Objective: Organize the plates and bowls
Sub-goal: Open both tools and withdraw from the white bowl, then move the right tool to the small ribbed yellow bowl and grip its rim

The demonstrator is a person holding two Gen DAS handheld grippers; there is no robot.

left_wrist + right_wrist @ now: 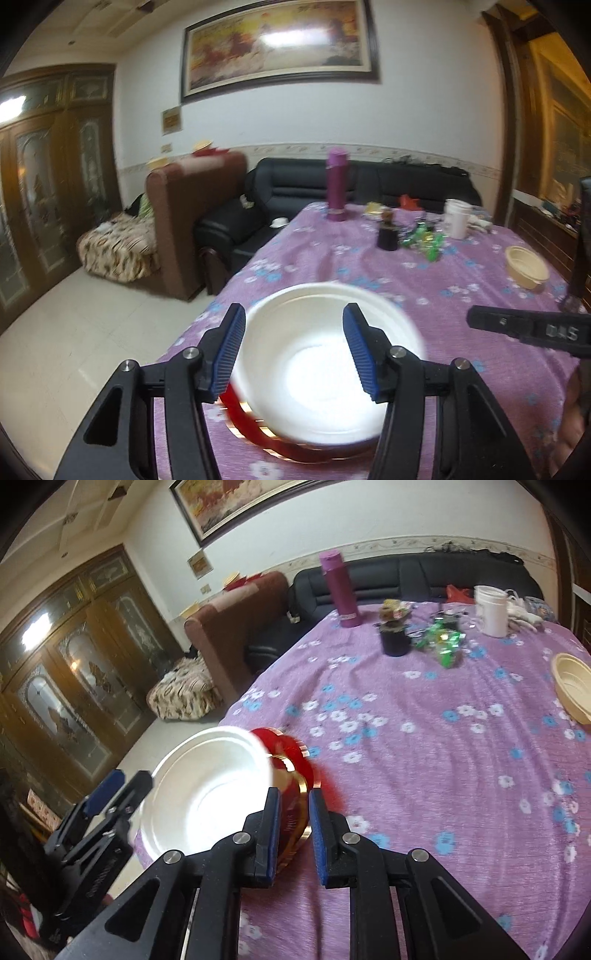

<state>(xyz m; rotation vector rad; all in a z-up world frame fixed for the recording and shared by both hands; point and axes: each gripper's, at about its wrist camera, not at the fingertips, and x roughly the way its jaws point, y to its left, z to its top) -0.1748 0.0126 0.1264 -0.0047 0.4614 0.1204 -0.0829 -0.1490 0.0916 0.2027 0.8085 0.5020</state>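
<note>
A white bowl (314, 362) sits on a red, gold-trimmed plate (266, 435) at the near left edge of the purple flowered table (424, 302). My left gripper (293, 350) is open and hovers over the bowl, its blue pads (229, 354) either side of the bowl's near rim, touching nothing I can see. In the right wrist view the white bowl (207, 794) lies left of my right gripper (294, 830), whose jaws stand narrowly apart around the red plate's (291, 775) rim. A beige bowl (572, 686) sits at the table's right side.
At the table's far side stand a purple flask (337, 184), a dark cup (388, 236), green wrappers (428, 240) and a white mug (456, 218). A black sofa (295, 184) and brown armchair (177, 221) stand beyond. The floor drops off left.
</note>
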